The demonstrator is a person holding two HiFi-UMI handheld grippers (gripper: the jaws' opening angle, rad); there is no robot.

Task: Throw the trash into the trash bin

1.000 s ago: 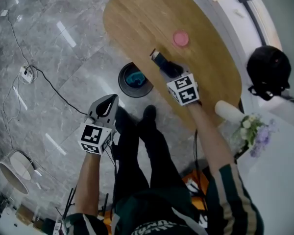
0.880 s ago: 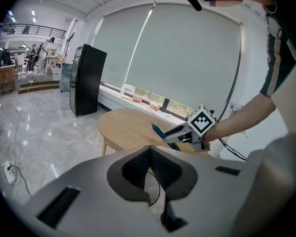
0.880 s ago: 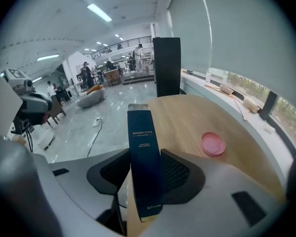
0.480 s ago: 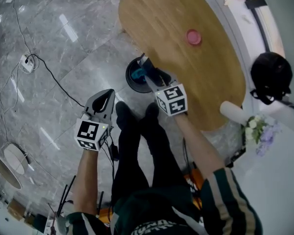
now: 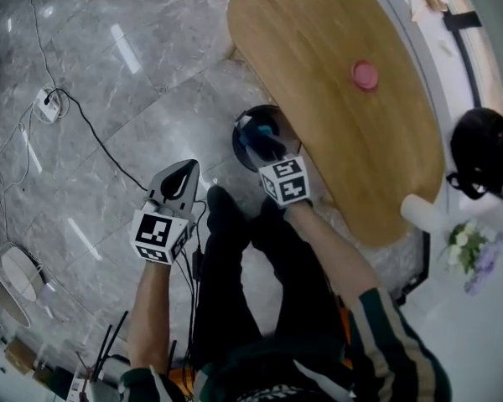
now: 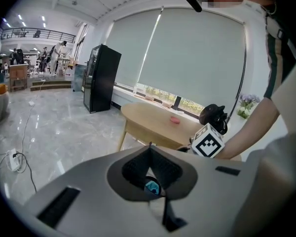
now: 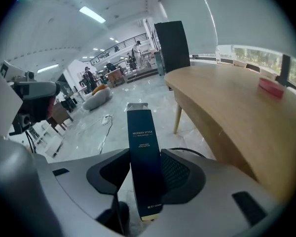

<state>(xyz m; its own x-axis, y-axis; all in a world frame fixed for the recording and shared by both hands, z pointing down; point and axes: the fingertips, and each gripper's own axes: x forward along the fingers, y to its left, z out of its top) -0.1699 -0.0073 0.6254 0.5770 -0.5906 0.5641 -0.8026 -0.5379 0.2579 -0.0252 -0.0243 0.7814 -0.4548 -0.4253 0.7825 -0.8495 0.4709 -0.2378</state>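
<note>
The trash is a tall dark blue carton (image 7: 144, 157) with small gold print. My right gripper (image 7: 146, 174) is shut on its lower half, so it stands upright between the jaws. In the head view the right gripper (image 5: 260, 145) holds the carton (image 5: 250, 132) over the mouth of the round black trash bin (image 5: 237, 141), which stands on the floor against the oval wooden table (image 5: 335, 124). Something blue lies inside the bin. My left gripper (image 5: 184, 168) hangs shut and holds nothing, left of the bin above the floor. Its own view shows the bin (image 6: 151, 186) past the closed jaws.
A pink round object (image 5: 365, 74) lies on the table. A power strip with a black cable (image 5: 46, 103) crosses the grey marble floor at left. The person's shoes (image 5: 222, 203) stand just below the bin. A black helmet-like object (image 5: 484, 153) and flowers (image 5: 474, 249) are at right.
My right gripper has carried the carton off the tabletop, leftward and toward the person, until it is over the bin. The left gripper has stayed about where it was.
</note>
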